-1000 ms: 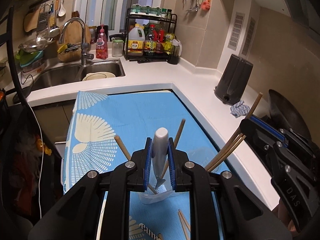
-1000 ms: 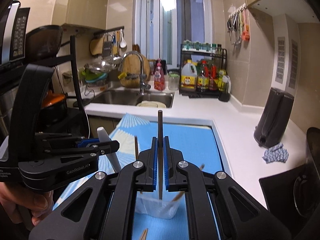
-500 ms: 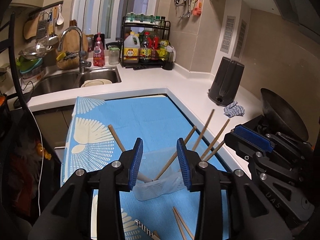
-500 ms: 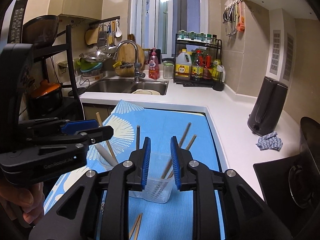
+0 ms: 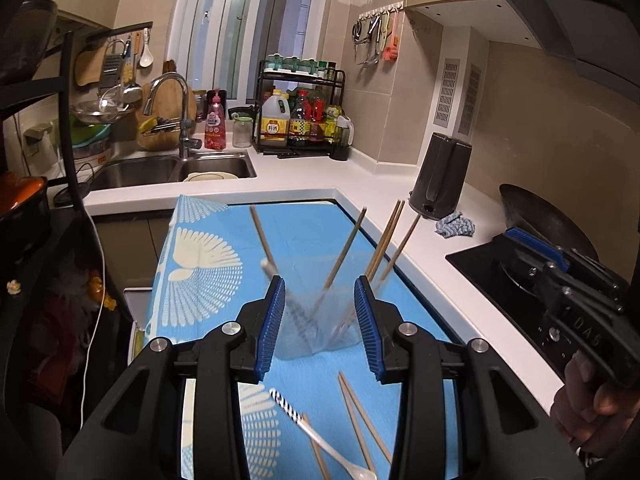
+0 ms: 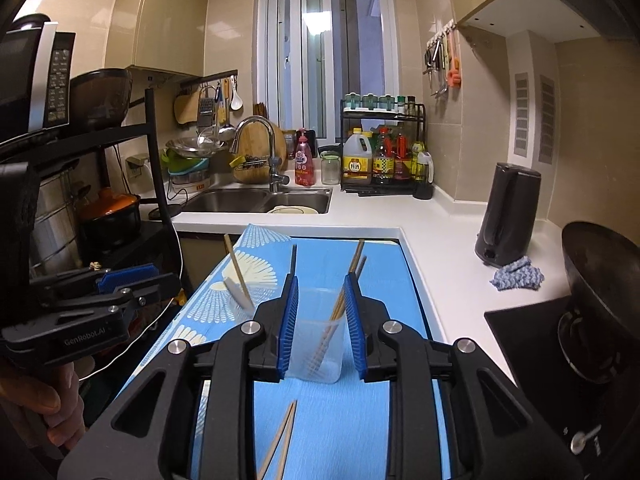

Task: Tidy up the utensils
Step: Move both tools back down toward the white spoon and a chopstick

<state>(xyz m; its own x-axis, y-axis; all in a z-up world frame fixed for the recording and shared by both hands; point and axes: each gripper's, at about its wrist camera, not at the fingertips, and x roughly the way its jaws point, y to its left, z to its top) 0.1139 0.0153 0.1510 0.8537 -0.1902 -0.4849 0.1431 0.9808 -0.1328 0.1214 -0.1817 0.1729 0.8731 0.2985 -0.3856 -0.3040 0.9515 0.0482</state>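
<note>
A clear plastic cup point(image 5: 316, 332) stands on the blue patterned cloth point(image 5: 208, 264) and holds several wooden chopsticks point(image 5: 344, 256) and a white spoon point(image 5: 268, 268). My left gripper point(image 5: 319, 284) is open just short of the cup, with nothing pressed between its pads. In the right wrist view the cup point(image 6: 316, 344) shows through the right gripper point(image 6: 321, 280), whose jaws are opening and grip nothing. Loose chopsticks point(image 5: 360, 412) and a striped-handled spoon point(image 5: 320, 440) lie on the cloth under the grippers. Each gripper shows in the other's view: the right point(image 5: 532, 244), the left point(image 6: 132, 276).
White countertop point(image 6: 440, 256) wraps round the cloth, with a sink point(image 6: 256, 200) and a bottle rack point(image 6: 384, 160) at the back. A dark kettle point(image 6: 508, 212), a blue rag point(image 6: 516, 276), the black hob point(image 6: 532, 344) and a wok point(image 6: 600, 280) sit on the right.
The left gripper let go of the white spoon and the right let go of a chopstick, both now standing in the cup. Both grippers opened and drew back from the cup.
</note>
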